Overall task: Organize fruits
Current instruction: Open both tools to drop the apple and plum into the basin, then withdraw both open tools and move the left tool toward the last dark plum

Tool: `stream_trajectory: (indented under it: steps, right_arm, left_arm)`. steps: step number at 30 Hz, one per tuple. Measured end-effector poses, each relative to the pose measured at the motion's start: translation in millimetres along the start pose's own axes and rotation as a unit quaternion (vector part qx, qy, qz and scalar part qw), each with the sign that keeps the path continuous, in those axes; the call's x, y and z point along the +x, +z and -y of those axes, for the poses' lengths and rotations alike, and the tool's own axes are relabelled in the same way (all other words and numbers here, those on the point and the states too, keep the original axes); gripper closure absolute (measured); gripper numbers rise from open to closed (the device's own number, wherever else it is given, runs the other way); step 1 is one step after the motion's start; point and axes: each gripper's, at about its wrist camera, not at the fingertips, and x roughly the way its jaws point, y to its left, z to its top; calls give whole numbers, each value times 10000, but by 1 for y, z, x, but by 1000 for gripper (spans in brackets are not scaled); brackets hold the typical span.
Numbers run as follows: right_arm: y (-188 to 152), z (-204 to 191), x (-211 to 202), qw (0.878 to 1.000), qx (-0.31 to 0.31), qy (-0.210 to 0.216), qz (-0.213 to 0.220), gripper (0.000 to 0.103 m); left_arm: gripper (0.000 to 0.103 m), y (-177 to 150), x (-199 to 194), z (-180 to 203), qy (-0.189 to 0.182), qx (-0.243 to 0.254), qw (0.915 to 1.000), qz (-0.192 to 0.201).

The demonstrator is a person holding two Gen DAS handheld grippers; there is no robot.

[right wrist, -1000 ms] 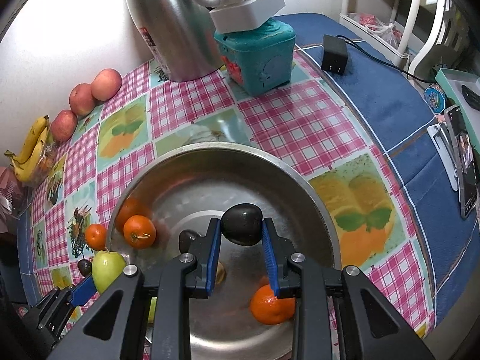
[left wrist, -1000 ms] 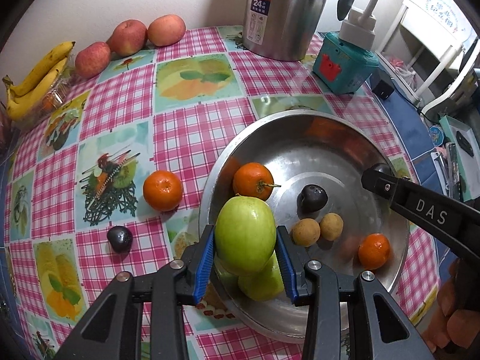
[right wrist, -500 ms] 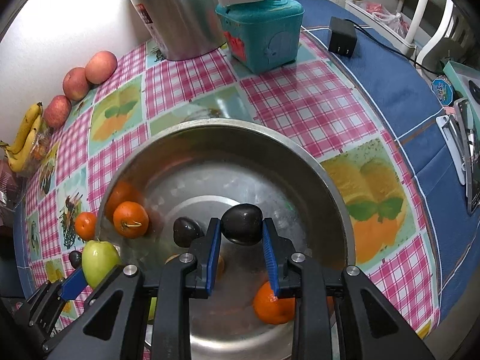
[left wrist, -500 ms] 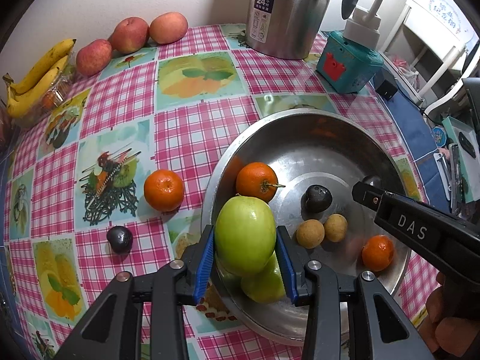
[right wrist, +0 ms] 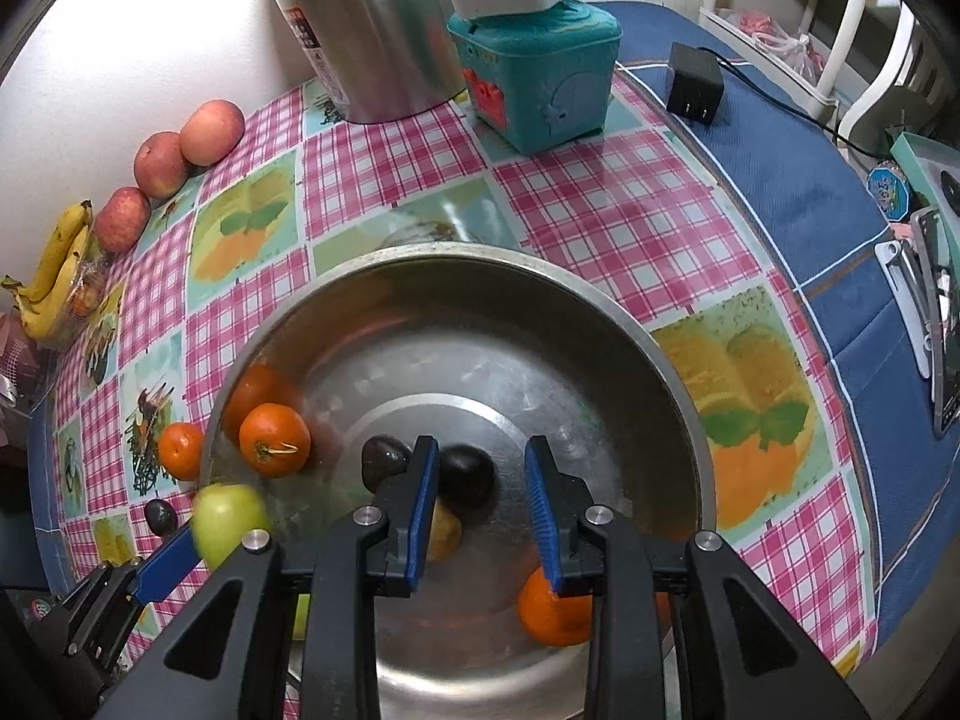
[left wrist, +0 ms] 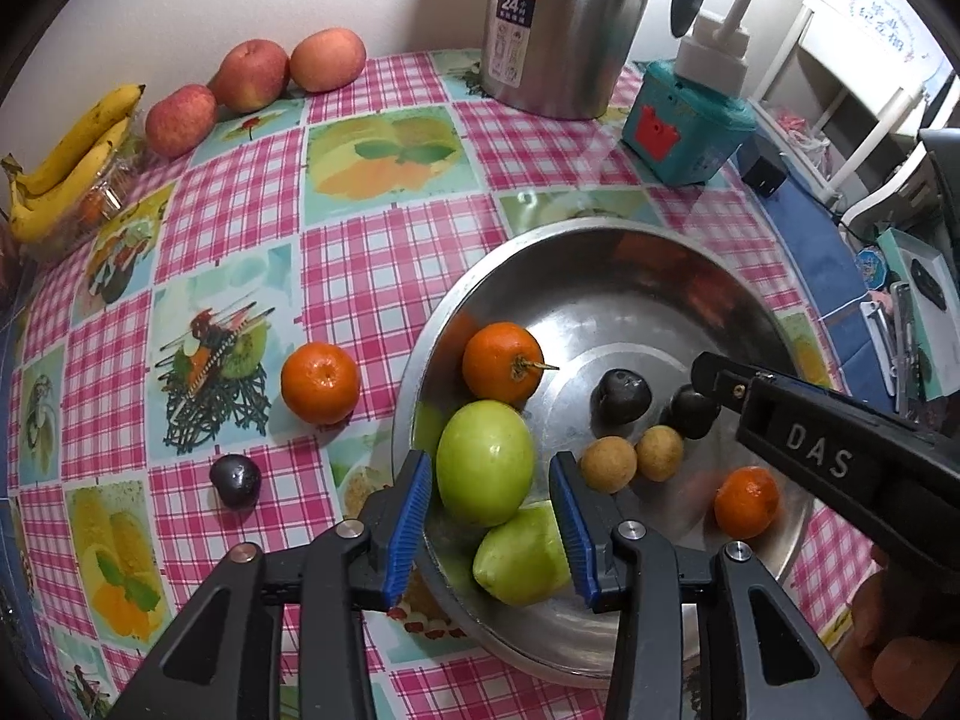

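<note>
A steel bowl (left wrist: 630, 252) (right wrist: 480, 312) holds a stemmed orange (left wrist: 503, 363), a small orange (left wrist: 746, 501), two tan fruits (left wrist: 633, 458), two dark plums (left wrist: 621, 396) (right wrist: 467, 476) and a green apple (left wrist: 522, 558). My left gripper (left wrist: 491, 501) is open; a second green apple (left wrist: 485, 462) (right wrist: 228, 519) sits between its pads at the bowl's near-left rim. My right gripper (right wrist: 480, 516) is open above the bowl, with a dark plum lying free below it. An orange (left wrist: 320, 382) and a dark plum (left wrist: 235, 480) lie on the tablecloth.
Three red apples (left wrist: 252, 75) and bananas (left wrist: 66, 150) lie along the far-left wall. A steel thermos (left wrist: 570, 18) and a teal box (left wrist: 684, 126) with a white pump stand behind the bowl. A black charger (right wrist: 696, 90) lies on blue cloth at right.
Both grippers have opened. The left one let go of the green apple at the bowl's rim. The right one dropped its dark plum into the bowl.
</note>
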Motion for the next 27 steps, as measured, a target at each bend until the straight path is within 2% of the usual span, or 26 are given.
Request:
stream_trajectory:
  steps: [10,18,27]
  right_arm:
    - [3,-7,-19,9997,-91,35,244,73]
    - [-3,-14,-27,9993,-198,75,296,73]
    - [-12,-24,-33,9993,-228,111,286,73]
  left_arm:
    - [55,3,-12,-8,-12,-125,9999,101]
    - [53,4,-24,-43,-105,-688,9974,210]
    - [53,-6,-39,-89,60,-1288,9910,363]
